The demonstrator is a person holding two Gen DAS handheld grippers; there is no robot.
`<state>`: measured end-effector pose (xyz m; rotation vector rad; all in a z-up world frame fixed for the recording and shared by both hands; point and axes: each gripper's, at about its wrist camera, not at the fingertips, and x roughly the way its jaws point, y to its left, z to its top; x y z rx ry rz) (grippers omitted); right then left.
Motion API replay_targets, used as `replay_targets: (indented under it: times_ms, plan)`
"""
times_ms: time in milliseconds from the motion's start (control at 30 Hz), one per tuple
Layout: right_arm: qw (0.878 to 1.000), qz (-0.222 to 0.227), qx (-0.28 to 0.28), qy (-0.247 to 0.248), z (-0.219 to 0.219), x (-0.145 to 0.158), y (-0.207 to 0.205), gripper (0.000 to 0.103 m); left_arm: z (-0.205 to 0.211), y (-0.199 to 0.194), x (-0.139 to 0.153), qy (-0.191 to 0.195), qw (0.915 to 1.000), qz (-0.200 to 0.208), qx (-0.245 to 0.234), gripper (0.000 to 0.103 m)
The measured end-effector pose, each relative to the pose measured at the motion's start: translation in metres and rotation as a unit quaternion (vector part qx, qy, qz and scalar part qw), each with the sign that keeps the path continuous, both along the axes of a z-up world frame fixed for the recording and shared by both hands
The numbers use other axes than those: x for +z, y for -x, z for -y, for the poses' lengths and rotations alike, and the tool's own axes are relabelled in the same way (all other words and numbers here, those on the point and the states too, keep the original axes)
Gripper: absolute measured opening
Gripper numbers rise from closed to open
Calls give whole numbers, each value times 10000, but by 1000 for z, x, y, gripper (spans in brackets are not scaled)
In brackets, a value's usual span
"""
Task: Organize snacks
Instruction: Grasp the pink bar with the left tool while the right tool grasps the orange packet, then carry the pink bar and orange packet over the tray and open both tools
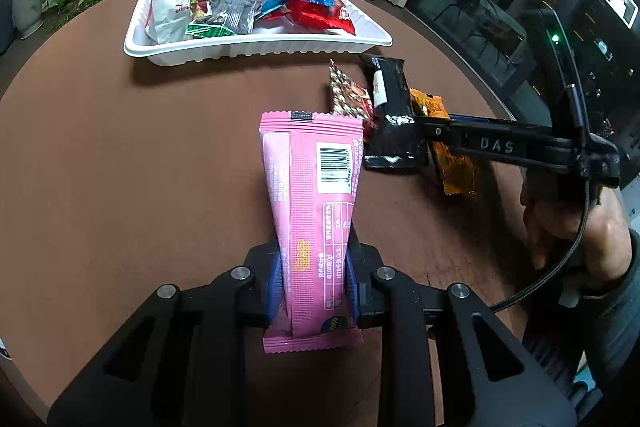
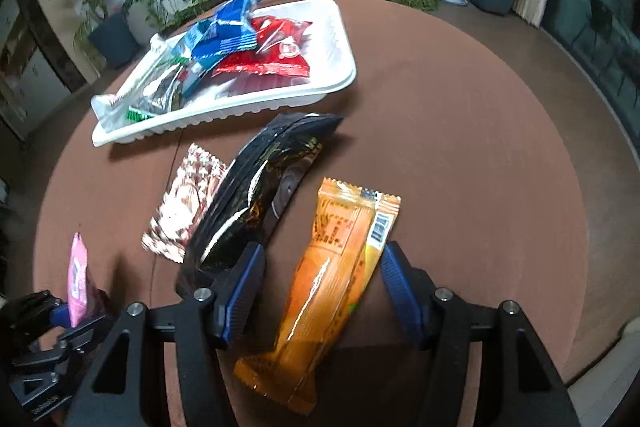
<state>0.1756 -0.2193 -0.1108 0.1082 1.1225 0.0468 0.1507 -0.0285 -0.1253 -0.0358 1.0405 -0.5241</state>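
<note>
The pink snack packet (image 1: 312, 223) stood clamped in the left gripper (image 1: 313, 281) above the brown table (image 1: 120, 187). The right gripper (image 2: 322, 291) gaped wide around the orange packet (image 2: 332, 291) — lying beside a black packet (image 2: 256, 195), near the white tray (image 2: 224, 107).

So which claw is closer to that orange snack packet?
Right. The right claw sits open around the orange packet; the left claw is off to the side, clamped on the pink packet.
</note>
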Motion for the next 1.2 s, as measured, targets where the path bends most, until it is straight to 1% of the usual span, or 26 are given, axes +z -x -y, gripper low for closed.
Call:
replay_targets:
  times_ms: [100, 267, 367, 400, 467, 500, 567, 667, 967, 1100, 1200]
  plan:
    - [9998, 39, 84, 177, -2, 0, 3, 59, -3, -1, 0, 13, 10000, -6, 52, 23]
    - [9998, -26, 26, 219, 5, 1, 10, 47, -8, -3, 0, 49, 9999, -1, 146, 23]
    - [9994, -12, 37, 345, 3, 1, 14, 43, -9, -3, 0, 51, 9999, 6, 163, 23]
    - [9994, -9, 52, 350, 2, 1, 14, 41, -9, -3, 0, 48, 9999, 11, 166, 23]
    - [9994, 6, 73, 325, 1, 1, 15, 35, -9, -3, 0, 47, 9998, 16, 174, 23]
    - [9995, 11, 80, 318, 1, 1, 16, 34, -9, -2, 0, 52, 9998, 18, 181, 23]
    - [9997, 24, 47, 241, 3, 2, 17, 23, -10, -2, 1, 56, 9998, 30, 209, 23]
    - [10000, 34, -13, 93, 8, 3, 18, 20, -11, -3, 0, 78, 9997, 14, 234, 23]
    - [9994, 32, -209, -273, 21, 5, 25, 19, -13, -5, 0, 145, 9994, 36, 304, 23]
    - [9982, 146, -333, -482, 31, 13, 31, 19, -16, -5, 1, 208, 9992, 56, 344, 23]
    - [9958, 244, -473, -747, 45, 23, 35, 19, -20, -5, 5, 308, 9988, 68, 378, 23]
